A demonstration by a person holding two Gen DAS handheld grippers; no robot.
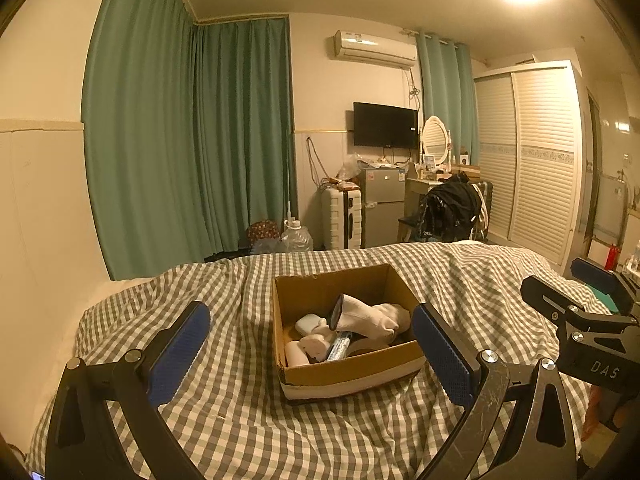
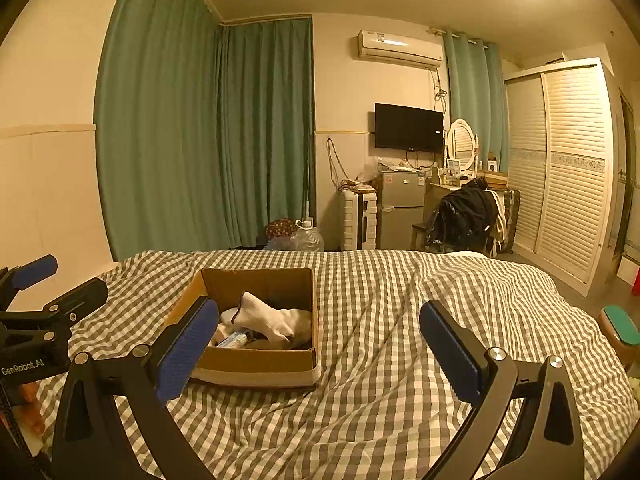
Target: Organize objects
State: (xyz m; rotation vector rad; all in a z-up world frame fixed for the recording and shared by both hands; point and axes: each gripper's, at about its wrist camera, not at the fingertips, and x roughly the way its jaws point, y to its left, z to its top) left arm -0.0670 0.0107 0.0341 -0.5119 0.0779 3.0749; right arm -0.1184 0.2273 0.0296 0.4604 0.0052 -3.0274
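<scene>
An open cardboard box (image 1: 352, 368) sits on the checked bedspread (image 1: 240, 420); it also shows in the right wrist view (image 2: 256, 360). Inside lie white socks (image 1: 372, 318), a white earbud case (image 1: 309, 323), a small tube (image 1: 339, 345) and a roll of tape, partly hidden. My left gripper (image 1: 312, 354) is open and empty, held in front of the box with its pads either side. My right gripper (image 2: 320, 354) is open and empty, over bare bedspread to the right of the box. It also shows at the right edge of the left wrist view (image 1: 584, 280).
The bed's far edge faces green curtains (image 1: 192, 140), a white suitcase (image 1: 342, 218), a small fridge (image 1: 382, 204), a chair with dark clothes (image 1: 452, 208) and a louvred wardrobe (image 1: 528, 160). A wall runs along the bed's left side.
</scene>
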